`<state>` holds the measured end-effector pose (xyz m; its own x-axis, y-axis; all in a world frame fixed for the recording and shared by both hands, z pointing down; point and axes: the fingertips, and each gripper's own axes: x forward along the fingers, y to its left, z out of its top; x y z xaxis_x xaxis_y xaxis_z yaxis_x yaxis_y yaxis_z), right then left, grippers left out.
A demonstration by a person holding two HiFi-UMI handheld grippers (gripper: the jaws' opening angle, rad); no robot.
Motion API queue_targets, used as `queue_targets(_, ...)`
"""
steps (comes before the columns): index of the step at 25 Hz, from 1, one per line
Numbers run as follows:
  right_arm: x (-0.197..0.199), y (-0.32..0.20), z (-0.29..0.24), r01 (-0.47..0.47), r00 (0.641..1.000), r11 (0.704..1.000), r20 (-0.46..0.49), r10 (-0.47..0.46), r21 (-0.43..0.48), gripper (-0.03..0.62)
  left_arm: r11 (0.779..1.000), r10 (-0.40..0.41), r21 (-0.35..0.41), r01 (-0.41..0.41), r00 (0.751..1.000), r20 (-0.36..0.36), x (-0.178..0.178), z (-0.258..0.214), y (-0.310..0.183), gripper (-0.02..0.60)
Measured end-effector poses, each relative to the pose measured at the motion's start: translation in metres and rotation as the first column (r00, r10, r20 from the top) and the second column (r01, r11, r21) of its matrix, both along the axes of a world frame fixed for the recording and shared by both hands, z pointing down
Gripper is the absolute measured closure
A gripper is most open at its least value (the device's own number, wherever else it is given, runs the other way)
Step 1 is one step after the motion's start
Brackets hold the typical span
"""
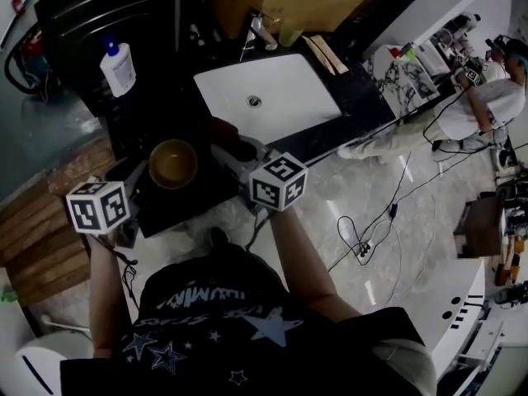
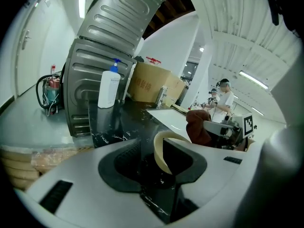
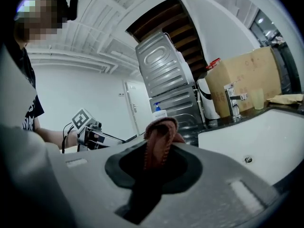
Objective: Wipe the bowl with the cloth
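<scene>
**Bowl-wipe: items and status**

1. Left claw [image 2: 152, 163]: jaws wide, with the bowl [image 1: 173, 163] rim between them, ungripped.
2. Bowl: upright on the dark tabletop [image 1: 177, 209].
3. Right claw [image 3: 159, 160]: clamped on the reddish cloth [image 3: 159, 137], clear of the bowl.

I see no contact, so I judge the wiping finished or pending.

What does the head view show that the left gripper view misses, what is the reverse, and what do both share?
Head view only: the person's black star-printed shirt. Left gripper view only: the left tongs, jaws apart, with the rim of the tan round bowl between them. Both: that bowl, the white blue-capped pump bottle and the brown cardboard box.
</scene>
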<state>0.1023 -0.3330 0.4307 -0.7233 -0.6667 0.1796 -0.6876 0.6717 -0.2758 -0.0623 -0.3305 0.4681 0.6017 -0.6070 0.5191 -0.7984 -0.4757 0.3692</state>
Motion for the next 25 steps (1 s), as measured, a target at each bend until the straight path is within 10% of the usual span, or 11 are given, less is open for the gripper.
queue_targets(25, -0.032, 0.197, -0.008, -0.352, 0.935, 0.936, 0.042, 0.352, -0.001, 0.525, 0.946, 0.282, 0.158, -0.281, 0.959, 0.018, -0.037, -0.021, 0.144, 0.531)
